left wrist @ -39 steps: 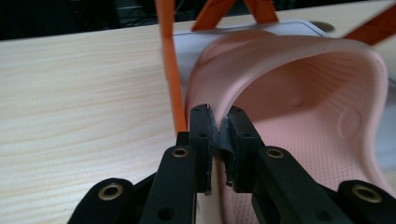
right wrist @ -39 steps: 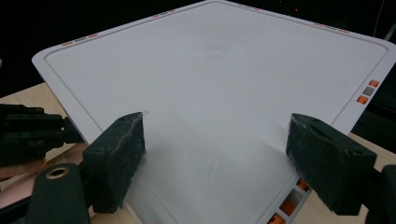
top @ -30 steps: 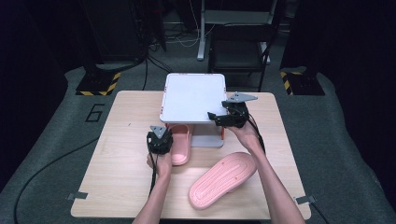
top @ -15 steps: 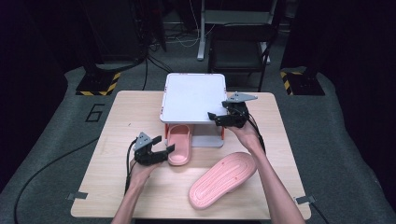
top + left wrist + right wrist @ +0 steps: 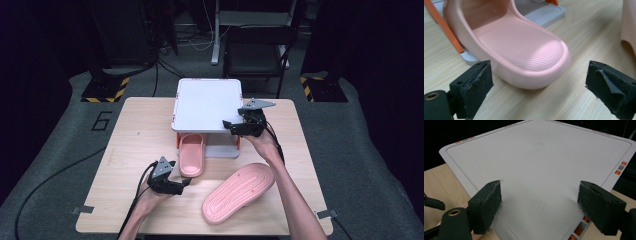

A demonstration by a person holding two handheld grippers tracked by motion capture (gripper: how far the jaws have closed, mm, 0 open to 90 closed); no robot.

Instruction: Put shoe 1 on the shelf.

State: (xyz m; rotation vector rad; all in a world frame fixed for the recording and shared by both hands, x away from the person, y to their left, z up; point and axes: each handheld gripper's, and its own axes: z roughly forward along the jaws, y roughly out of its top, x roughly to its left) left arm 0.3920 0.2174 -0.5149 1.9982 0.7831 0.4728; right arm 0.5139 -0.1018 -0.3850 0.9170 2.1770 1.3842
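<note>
A pink slipper [image 5: 191, 152] lies toe-first in the lower level of a grey rack [image 5: 207, 102] with orange posts, its heel [image 5: 524, 50] sticking out onto the table. My left gripper [image 5: 186, 183] sits low just in front of that heel. Its jaws have just been opening and stand wide in the left gripper view [image 5: 540, 82], with nothing between them. A second pink slipper [image 5: 240, 191] lies sole up at the front right. My right gripper [image 5: 227, 125] is open, hovering over the rack's top [image 5: 539, 165] at its front right corner.
The wooden table [image 5: 125, 140] has bare room on its left half. Cables trail from both grippers. Beyond the table, on dark floor, stand a chair and stands. The edge of the second slipper [image 5: 629, 22] shows at the right of the left gripper view.
My left gripper has drawn back from the slipper's side toward the table's front and its jaws have opened wide. The slipper and the right gripper have stayed put.
</note>
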